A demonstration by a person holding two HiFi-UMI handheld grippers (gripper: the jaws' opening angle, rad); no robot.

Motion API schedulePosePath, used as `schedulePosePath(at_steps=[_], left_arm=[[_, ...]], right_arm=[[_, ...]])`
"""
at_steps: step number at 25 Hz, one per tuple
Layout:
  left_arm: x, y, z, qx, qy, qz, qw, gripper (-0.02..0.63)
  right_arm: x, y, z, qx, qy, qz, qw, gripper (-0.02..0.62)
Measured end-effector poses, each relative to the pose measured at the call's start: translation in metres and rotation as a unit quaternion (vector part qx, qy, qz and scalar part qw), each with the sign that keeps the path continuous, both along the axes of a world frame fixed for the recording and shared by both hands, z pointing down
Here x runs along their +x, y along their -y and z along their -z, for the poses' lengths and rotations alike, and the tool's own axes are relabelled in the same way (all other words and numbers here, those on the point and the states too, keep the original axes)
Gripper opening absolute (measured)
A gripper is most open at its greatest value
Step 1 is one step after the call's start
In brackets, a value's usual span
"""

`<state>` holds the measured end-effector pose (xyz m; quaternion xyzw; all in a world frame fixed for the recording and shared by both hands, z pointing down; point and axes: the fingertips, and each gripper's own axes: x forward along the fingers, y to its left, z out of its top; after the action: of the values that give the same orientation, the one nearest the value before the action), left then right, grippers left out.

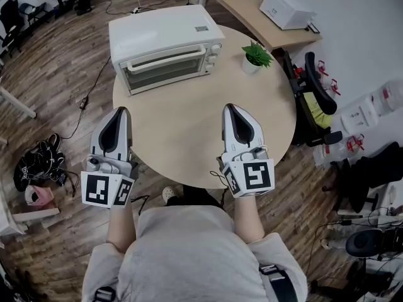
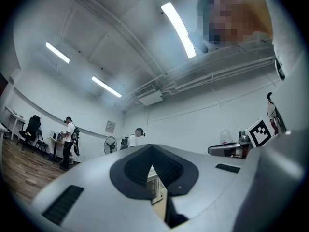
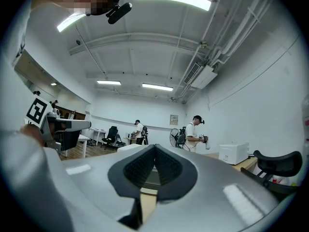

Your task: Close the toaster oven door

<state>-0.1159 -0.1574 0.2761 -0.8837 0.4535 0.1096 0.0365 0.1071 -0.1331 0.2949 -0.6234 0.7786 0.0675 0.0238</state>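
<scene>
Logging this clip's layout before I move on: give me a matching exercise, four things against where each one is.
Things:
1. toaster oven
2. potted plant
3. left gripper
4. white box

Places:
A. on the curved desk beyond the table
B. far left part of the round table, door shut
C. at the table's near left edge, jaws together, holding nothing
D. far right part of the table

Pairs: 1-B; 2-D; 3-C; 4-A
</scene>
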Motion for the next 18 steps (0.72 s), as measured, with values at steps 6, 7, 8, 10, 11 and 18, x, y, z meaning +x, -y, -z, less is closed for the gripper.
schedulePosePath(at_steps=[6, 7, 8, 10, 11, 18], left_arm=[[-0.002, -0.006, 0.000, 0.001, -0.007, 0.001, 1.0000, 0.006], [-0.002, -0.006, 0.001, 0.001, -0.007, 0.000, 1.0000, 0.006], [-0.002, -0.007, 0.001, 0.002, -0.007, -0.001, 1.0000, 0.006], [-0.001, -0.008, 0.001, 0.003, -0.008, -0.002, 1.0000, 0.006], [-0.001, -0.008, 0.002, 0.003, -0.008, -0.002, 1.0000, 0.006], [-0.004, -0.011, 0.005, 0.007, -0.011, -0.002, 0.9999, 0.006]], right_arm=[[-0.001, -0.009, 0.004, 0.006, -0.004, -0.003, 1.000, 0.011], [-0.001, -0.010, 0.005, 0.007, -0.003, -0.003, 1.000, 0.011], [-0.001, -0.011, 0.006, 0.008, -0.002, -0.004, 1.000, 0.011], [0.000, -0.013, 0.008, 0.011, 0.001, -0.004, 1.000, 0.011], [0.001, -0.013, 0.009, 0.012, 0.003, -0.005, 1.000, 0.011], [-0.002, -0.017, 0.015, 0.018, 0.005, -0.005, 1.000, 0.011]])
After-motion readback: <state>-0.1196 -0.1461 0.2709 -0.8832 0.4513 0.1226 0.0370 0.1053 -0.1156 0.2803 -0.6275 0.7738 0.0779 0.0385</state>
